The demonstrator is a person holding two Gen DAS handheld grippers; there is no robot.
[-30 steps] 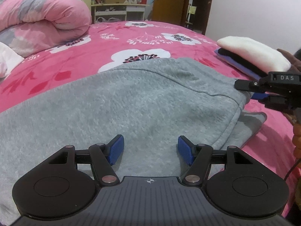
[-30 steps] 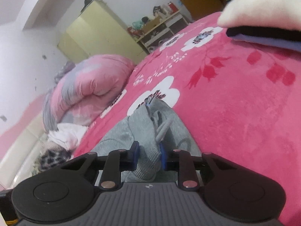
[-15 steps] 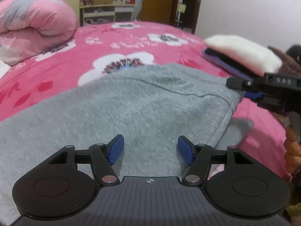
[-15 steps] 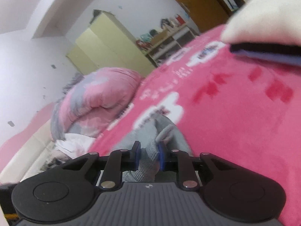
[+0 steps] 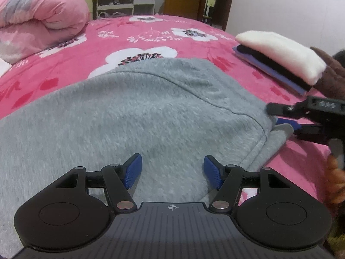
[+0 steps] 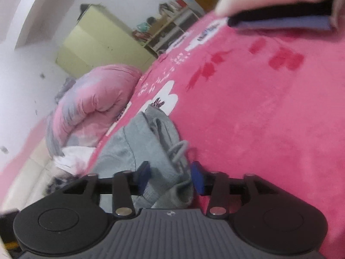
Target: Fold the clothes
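Right gripper [image 6: 170, 176] jaws just opening, releasing grey garment [image 5: 138, 116] edge (fold laid down); left gripper [image 5: 172, 171] spread, hovering over cloth.

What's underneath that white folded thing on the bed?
Under the white folded cloth lies a black layer, then a blue one, stacked on the pink bedspread. Whether more lies between them stays hidden.

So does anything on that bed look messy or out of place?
Mostly tidy. The grey garment lies spread on the pink bedspread, but its edge by the right gripper is bunched, with a drawstring looping loose. The folded stack sits neat.
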